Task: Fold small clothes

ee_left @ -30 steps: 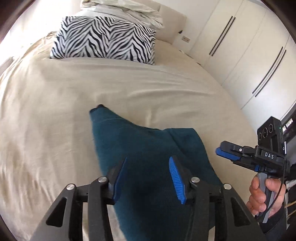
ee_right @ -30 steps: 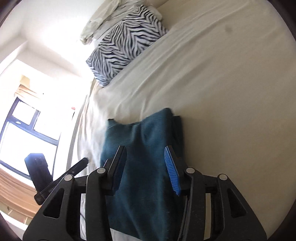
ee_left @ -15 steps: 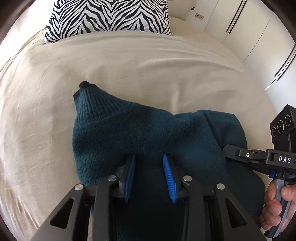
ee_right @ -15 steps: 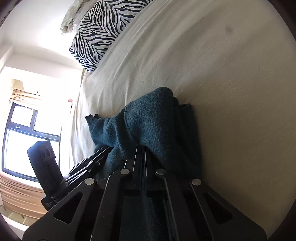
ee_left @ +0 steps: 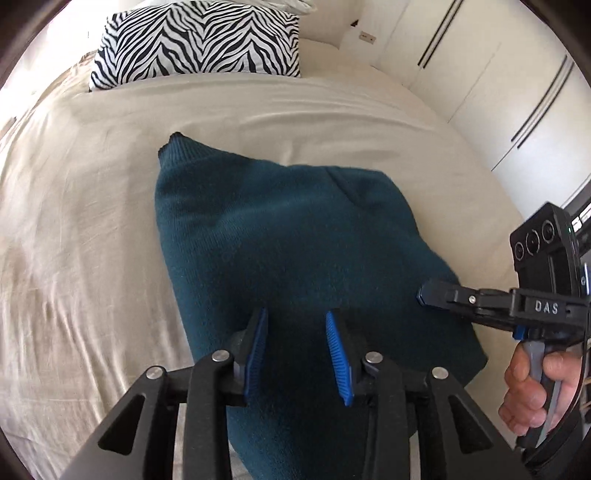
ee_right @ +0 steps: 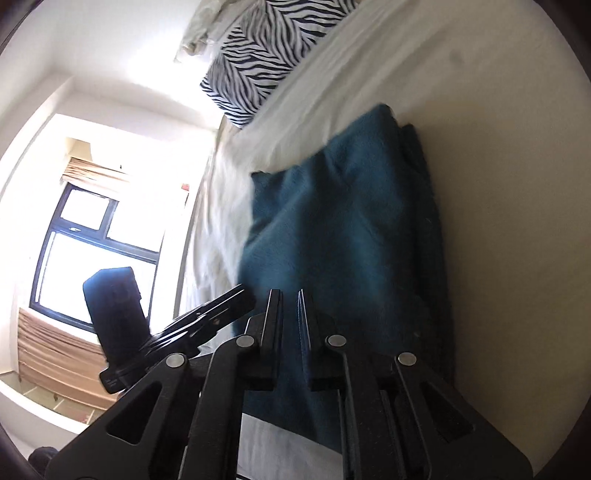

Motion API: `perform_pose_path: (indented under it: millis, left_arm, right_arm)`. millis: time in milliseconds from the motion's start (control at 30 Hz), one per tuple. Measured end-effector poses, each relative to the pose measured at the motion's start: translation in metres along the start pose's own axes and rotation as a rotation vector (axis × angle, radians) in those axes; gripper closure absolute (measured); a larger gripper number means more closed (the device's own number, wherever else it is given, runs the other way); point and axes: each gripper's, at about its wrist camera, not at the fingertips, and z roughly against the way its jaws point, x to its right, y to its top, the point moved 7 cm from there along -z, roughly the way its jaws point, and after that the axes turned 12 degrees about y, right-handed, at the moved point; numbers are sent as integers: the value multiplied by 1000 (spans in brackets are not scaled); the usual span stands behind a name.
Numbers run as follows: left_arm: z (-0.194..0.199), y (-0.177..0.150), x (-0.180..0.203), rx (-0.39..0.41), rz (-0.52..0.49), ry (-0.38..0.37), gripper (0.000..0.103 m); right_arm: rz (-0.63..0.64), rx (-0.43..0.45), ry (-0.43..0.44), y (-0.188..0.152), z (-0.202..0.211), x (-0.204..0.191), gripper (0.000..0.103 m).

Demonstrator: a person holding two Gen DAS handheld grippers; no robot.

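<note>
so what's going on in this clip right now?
A person is folding a teal knit sweater on a bed with a beige sheet, one handheld tool per hand. The left tool sits part open with the sweater's fabric between its blue pads; a grip isn't clear. The right tool is nearly shut at the sweater's near edge. A zebra-print pillow lies at the head of the bed.

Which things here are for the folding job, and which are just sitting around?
For the job:
- teal knitted garment
- left gripper
- right gripper
- bed sheet it lies on

Just lying about:
- zebra pillow
- rumpled pale bedding behind the pillow
- white wardrobe
- window
</note>
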Motion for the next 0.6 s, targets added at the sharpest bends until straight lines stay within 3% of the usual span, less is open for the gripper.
perform_pose_path:
  millis: [133,300,400,467,600]
  left_arm:
    - [-9,-1,6,1,4,9,66]
    - [-14,2,7,4,-3,10,66]
    - [-9,0,5,6,-1,10,66]
    - [-5,0,6,-6,-4,-17,66]
    - [10,2,-2,0,9,-8,63]
  right_arm:
    - [-23,47,48,-5,4,15,97]
    - [26,34,-18,-16,9,7,96]
    - [62,64,-34,-13,22,-11,80]
    - [73,99,-40,-8,34,-18,53]
    - [67,114,-65,2,48,-16,52]
